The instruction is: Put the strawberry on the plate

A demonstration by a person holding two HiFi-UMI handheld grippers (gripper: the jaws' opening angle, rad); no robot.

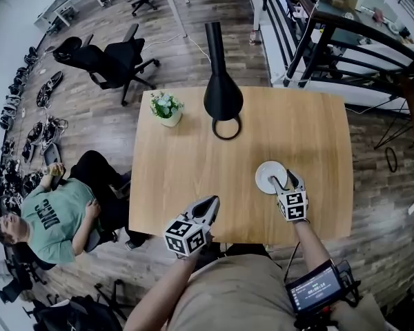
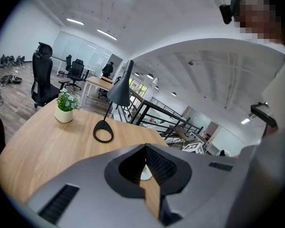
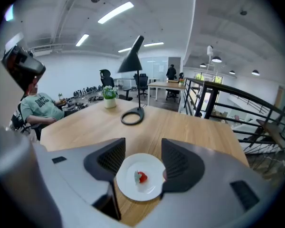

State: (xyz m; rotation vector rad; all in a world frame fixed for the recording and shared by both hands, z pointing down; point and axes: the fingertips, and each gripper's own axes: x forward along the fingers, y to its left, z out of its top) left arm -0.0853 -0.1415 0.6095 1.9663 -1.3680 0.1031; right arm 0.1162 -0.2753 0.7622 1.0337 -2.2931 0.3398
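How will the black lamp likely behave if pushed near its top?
The lamp would probably tip, not slide: its large shade sits high above a small open ring base. It looks rigid, so it should move as one piece.

the left gripper (image 1: pixel 208 205) is held near 6 o'clock in the head view and is pointed toward 1 o'clock, angled slightly downward. its jaws are brought together at the tips, and nothing is clamped between them. the right gripper (image 1: pixel 284 180) is held near 4 o'clock and is aimed toward 11 o'clock, tilted downward. its jaws are spread wide apart and nothing is gripped. the left forearm (image 1: pixel 159 295) and the right forearm (image 1: pixel 314 248) are extended forward from the lower edge, both bare.
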